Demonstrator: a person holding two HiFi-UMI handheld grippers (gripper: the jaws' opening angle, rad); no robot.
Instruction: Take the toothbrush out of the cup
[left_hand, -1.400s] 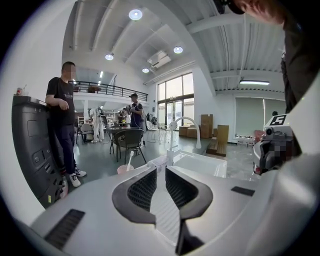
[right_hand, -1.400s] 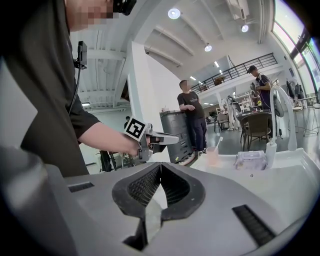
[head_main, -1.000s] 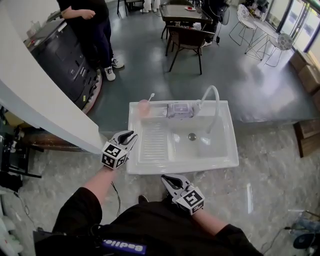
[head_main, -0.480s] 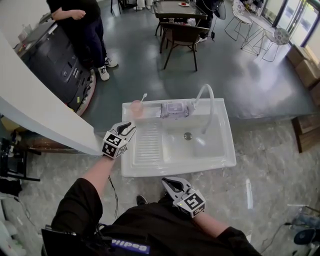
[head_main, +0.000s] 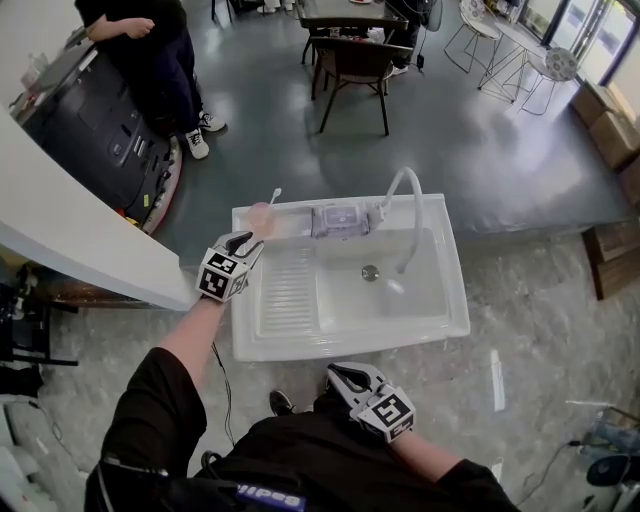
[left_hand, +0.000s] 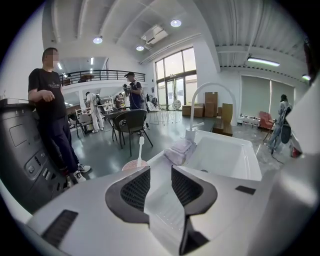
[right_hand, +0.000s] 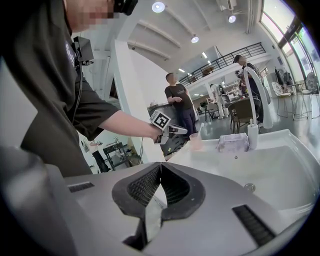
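A pink cup (head_main: 261, 218) stands on the back left corner of the white sink (head_main: 300, 345), and a white toothbrush (head_main: 275, 196) sticks up out of it. My left gripper (head_main: 244, 241) hovers just short of the cup, over the sink's left rim. In the left gripper view its jaws are opening, with nothing between them (left_hand: 160, 173); the cup (left_hand: 135, 164) and toothbrush (left_hand: 140, 149) stand a little ahead of the left jaw. My right gripper (head_main: 337, 373) hangs below the sink's front edge with its pads (right_hand: 150, 182) touching, empty.
A folded grey cloth (head_main: 334, 220) lies on the back ledge beside a curved white faucet (head_main: 398, 195). The drainboard (head_main: 286, 290) and basin (head_main: 380, 290) sit between the grippers. A white counter (head_main: 80, 240) runs along the left, where a person (head_main: 150, 50) stands. Chairs and a table are beyond.
My left gripper has moved along the sink's left rim towards the cup. The right gripper has sunk slightly below the front edge.
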